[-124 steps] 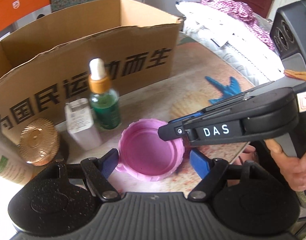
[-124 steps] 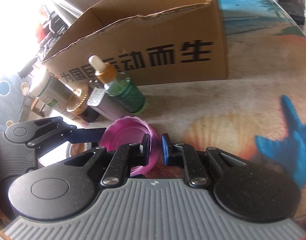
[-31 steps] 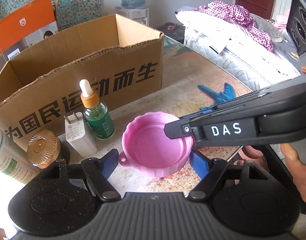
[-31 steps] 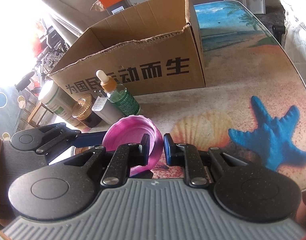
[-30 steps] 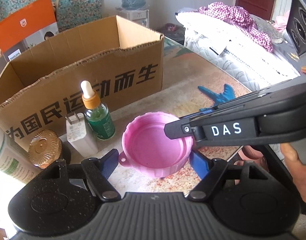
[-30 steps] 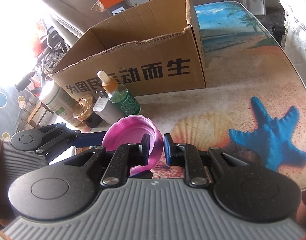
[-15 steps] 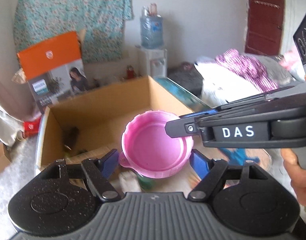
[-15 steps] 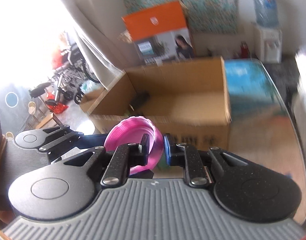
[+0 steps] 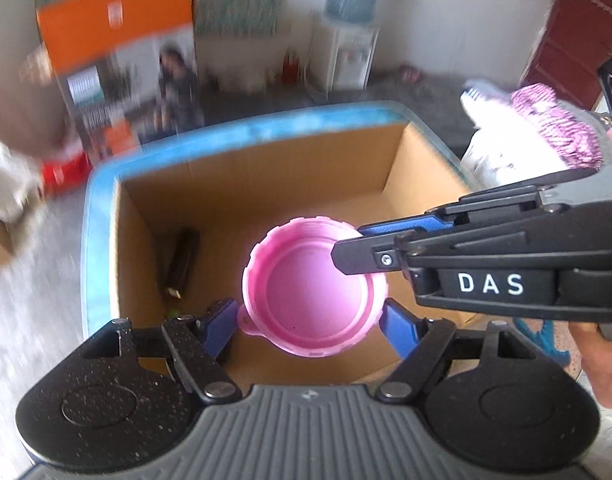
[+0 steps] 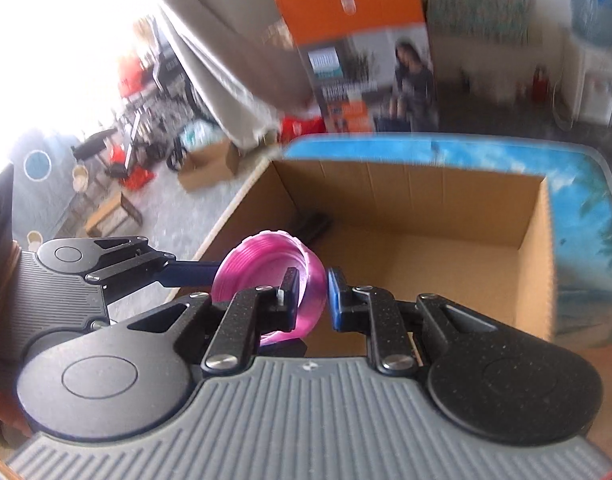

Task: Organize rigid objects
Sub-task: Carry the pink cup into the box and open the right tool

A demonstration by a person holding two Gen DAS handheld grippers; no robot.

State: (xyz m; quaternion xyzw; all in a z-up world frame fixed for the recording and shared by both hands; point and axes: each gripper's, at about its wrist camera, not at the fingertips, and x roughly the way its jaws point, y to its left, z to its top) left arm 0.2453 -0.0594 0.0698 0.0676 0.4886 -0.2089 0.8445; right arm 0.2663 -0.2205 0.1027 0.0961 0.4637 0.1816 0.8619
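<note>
Right gripper (image 10: 311,298): fingers nearly closed, pinching the side wall of the pink lid (image 10: 274,276), one blue pad inside the rim, the other outside. In the left wrist view the same gripper comes in from the right, tips clamped on the lid's right edge.

Left gripper (image 9: 309,326): fingers spread wide, blue pads (image 9: 216,326) on either side of the lid's lower half. They look pressed against the ribbed wall on both sides; contact on the left pad is hard to confirm because the lid's small tab sits right there.

Lid is open side up toward the left camera, tilted on edge from the right camera. Held in the air by both grippers, over the open cardboard box (image 9: 242,184).

Box interior: one dark elongated object (image 9: 182,258) lies near the left wall, too blurred to identify. Rest of the visible box floor is bare cardboard.

Box sits on a beach-print tabletop (image 10: 578,200), blue edge visible past the far wall of the box. A hand (image 9: 604,364) grips the right gripper's handle at lower right.

Background heavily motion-blurred: orange-topped carton (image 10: 366,52) and water dispenser (image 9: 346,24) behind the tabletop.
</note>
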